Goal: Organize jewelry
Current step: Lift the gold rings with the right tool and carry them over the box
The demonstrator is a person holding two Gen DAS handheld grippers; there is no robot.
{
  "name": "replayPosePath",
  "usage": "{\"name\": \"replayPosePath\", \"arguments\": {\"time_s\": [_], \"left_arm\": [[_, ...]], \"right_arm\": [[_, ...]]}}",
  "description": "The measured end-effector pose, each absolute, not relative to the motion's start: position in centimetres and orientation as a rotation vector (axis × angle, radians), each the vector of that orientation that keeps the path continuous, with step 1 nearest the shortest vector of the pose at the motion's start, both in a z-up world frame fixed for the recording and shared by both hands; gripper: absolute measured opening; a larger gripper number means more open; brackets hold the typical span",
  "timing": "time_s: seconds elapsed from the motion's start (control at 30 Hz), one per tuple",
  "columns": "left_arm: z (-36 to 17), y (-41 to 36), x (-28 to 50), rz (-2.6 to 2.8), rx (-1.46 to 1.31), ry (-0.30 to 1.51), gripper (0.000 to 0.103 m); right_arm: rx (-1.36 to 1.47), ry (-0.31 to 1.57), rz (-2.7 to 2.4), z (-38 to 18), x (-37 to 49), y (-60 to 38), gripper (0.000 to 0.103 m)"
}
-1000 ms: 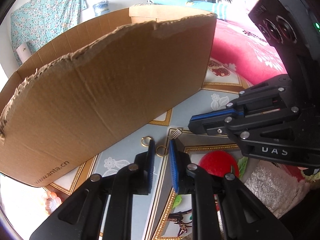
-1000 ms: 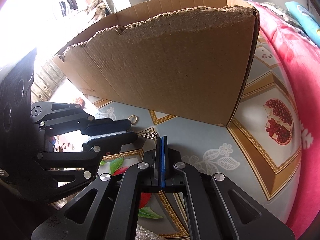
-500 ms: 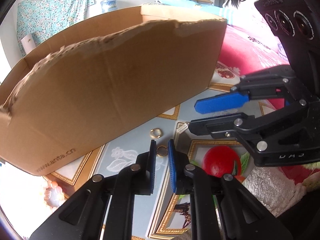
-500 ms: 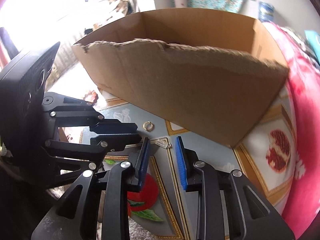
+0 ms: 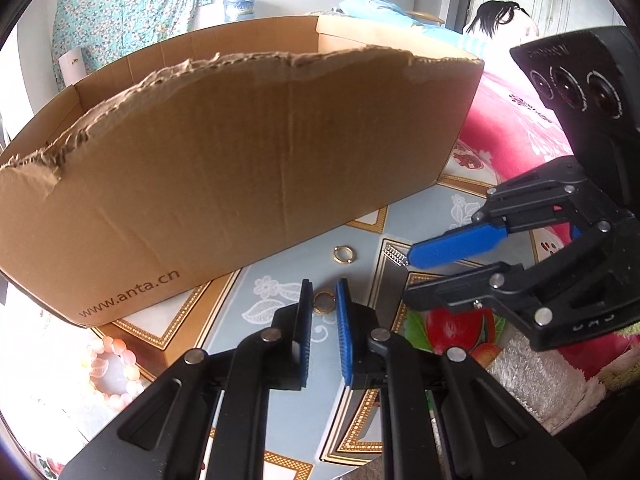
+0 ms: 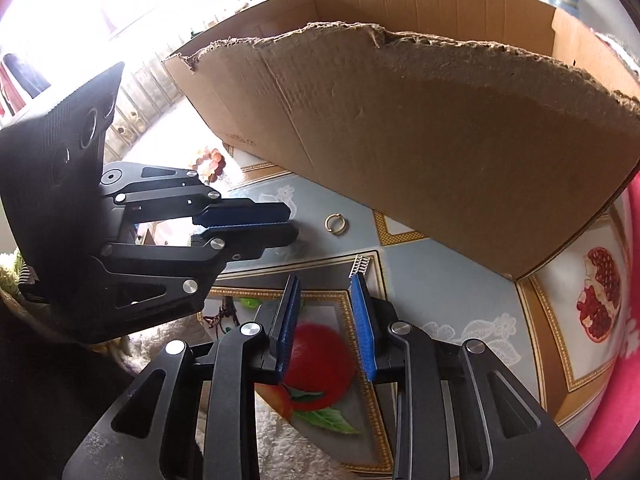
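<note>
A gold ring (image 5: 324,302) lies on the patterned tablecloth between the tips of my left gripper (image 5: 323,300), whose jaws stand a little apart around it. A second gold ring (image 5: 343,255) lies beyond it, near the cardboard box (image 5: 240,168); it also shows in the right wrist view (image 6: 336,224). A small silver studded piece (image 5: 395,255) lies to the right, just ahead of my right gripper (image 6: 326,286), which is open and empty. That piece (image 6: 360,266) sits at the tip of the right gripper's right finger.
The big torn cardboard box (image 6: 440,140) stands close behind the jewelry. A pink bead bracelet (image 5: 112,372) lies at the left. A red blanket (image 5: 516,136) borders the cloth on the right, and a fluffy mat (image 5: 532,380) lies near the front.
My right gripper has opened from fully shut and drawn back a little from the silver piece. My left gripper has moved forward so the nearer gold ring sits between its tips.
</note>
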State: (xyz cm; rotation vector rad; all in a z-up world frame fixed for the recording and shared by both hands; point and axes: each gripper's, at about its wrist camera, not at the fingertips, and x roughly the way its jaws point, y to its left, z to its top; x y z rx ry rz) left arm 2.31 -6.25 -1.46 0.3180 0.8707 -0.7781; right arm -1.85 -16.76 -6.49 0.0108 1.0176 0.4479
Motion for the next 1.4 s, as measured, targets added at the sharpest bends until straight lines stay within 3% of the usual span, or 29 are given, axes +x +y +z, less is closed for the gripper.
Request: {"name": "replayPosePath", "arguments": {"time_s": [0.33, 0.4, 0.47, 0.8, 1.03, 1.4], "left_arm": [[-1.4, -5.7, 2.2, -0.779, 0.3, 0.864, 0.011], [-1.4, -5.7, 2.2, -0.78, 0.298, 0.863, 0.011], [-1.5, -5.7, 2.2, -0.78, 0.295, 0.862, 0.011], [-1.4, -5.6, 2.1, -0.783, 0.293, 0.854, 0.011], [0.0, -5.0, 1.4, -0.787, 0.29, 0.827, 0.011], [10.2, -1.5, 2.3, -0.898, 0.093, 0.645, 0.011]], "right_arm": [[-0.127, 1.014, 0.28, -6.3, -1.6, -14.4, 0.013], [-0.154, 1.016, 0.26, -6.2, -1.7, -13.5, 0.004], [-0.146, 1.017, 0.248, -6.2, -1.8, -13.0, 0.003], [-0.07, 1.011, 0.24, -5.6, -1.5, -14.3, 0.002], [-0.05, 0.955, 0.248, -2.2, -2.7, -16.1, 0.002], [-0.03, 0.72, 0.326, 7.2, -3.9, -17.4, 0.002]]}}
